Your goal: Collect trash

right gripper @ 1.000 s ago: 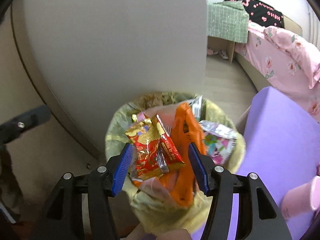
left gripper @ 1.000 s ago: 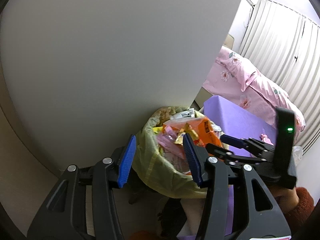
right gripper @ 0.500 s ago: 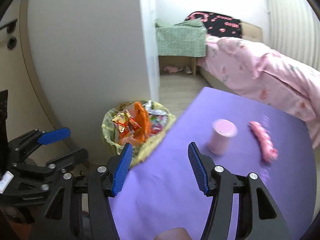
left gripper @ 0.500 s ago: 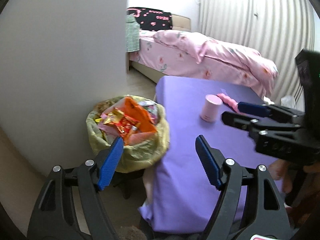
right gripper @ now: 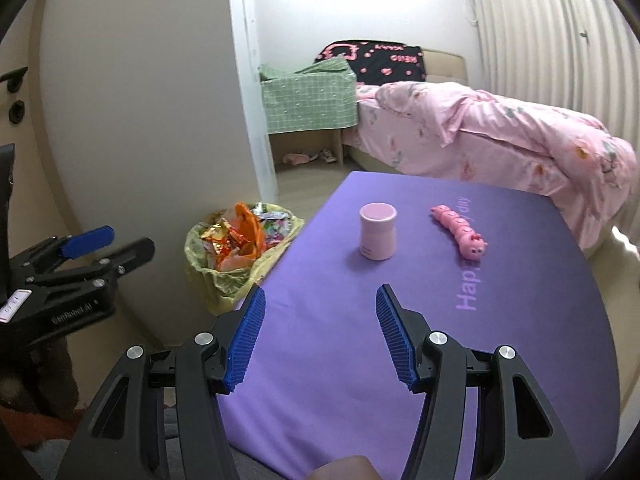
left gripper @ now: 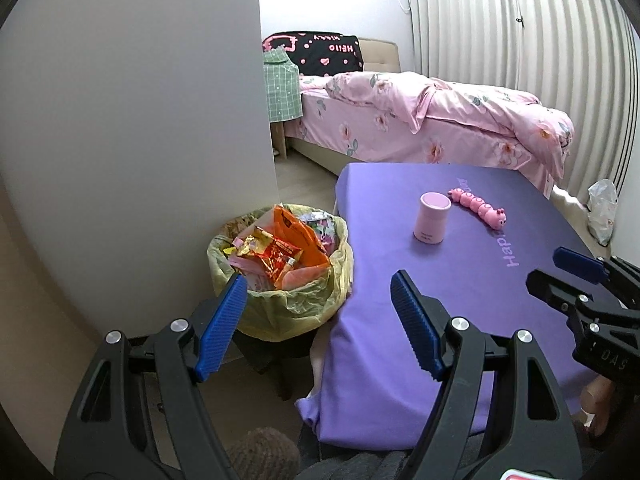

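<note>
Trash bin [left gripper: 280,276] full (slippers [right gripper: 306,157] only in right view).

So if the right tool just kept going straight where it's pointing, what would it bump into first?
Probably the purple tablecloth itself: the right tool points downward at bare cloth. The pink cup stands farther along that line, so it would likely come second. Depth is hard to judge here.

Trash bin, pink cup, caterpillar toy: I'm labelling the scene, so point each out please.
Trash bin [left gripper: 288,312], left wrist view, yellow liner's front.
Pink cup [right gripper: 377,236], right wrist view, side wall.
Caterpillar toy [right gripper: 460,229], right wrist view, mid-body.
</note>
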